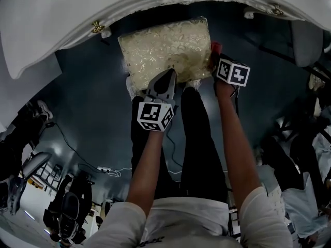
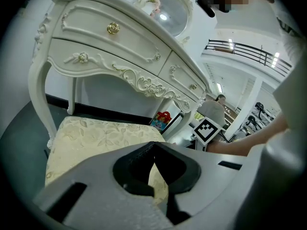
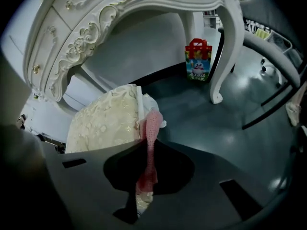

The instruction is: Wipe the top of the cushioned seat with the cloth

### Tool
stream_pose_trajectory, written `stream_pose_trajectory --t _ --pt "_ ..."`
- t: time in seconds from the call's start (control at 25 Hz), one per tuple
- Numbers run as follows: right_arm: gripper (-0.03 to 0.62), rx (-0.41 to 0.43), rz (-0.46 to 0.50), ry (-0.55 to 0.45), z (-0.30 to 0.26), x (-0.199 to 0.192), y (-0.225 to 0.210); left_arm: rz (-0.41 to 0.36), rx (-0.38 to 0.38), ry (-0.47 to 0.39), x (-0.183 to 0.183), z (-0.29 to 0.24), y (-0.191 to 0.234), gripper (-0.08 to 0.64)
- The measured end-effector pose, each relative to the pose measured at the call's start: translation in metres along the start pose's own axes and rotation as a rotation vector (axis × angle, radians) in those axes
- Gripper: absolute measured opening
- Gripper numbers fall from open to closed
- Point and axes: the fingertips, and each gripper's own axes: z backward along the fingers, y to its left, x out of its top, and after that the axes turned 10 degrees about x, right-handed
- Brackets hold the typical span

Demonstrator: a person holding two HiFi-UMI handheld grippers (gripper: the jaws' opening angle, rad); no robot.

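At the right-hand edge of the cushioned seat (image 1: 164, 50), the right tool (image 3: 146, 140) is clamped on a pink cloth (image 3: 152, 123). The cloth hangs past the tips as a narrow strip, just beside the seat's right rim and not on the flat of the top; whether it touches the rim I cannot tell. The whole cream, leaf-patterned top therefore lies to the left of the cloth. The seat's longer side runs left to right in the head view, so a stroke across it from this spot would travel leftward along that axis, with the cloth brought up over the rim. The left tool (image 2: 153, 145) has its jaws together with nothing between them. It sits above the near edge of the seat, about midway along, farther from the cloth than the right one. The seat stands tucked under a white dressing table (image 2: 120, 47). With the cloth at the rim, the scene fits equally a pass about to cross the top and one that has run off its end.
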Motion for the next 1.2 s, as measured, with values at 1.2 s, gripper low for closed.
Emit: stream_pose_trajectory --t 1.2 --pt "0.023 0.332 0.209 0.183 -0.118 -0.108 0.332 0.09 0.194 -0.072 0.019 0.124 0.192 0.014"
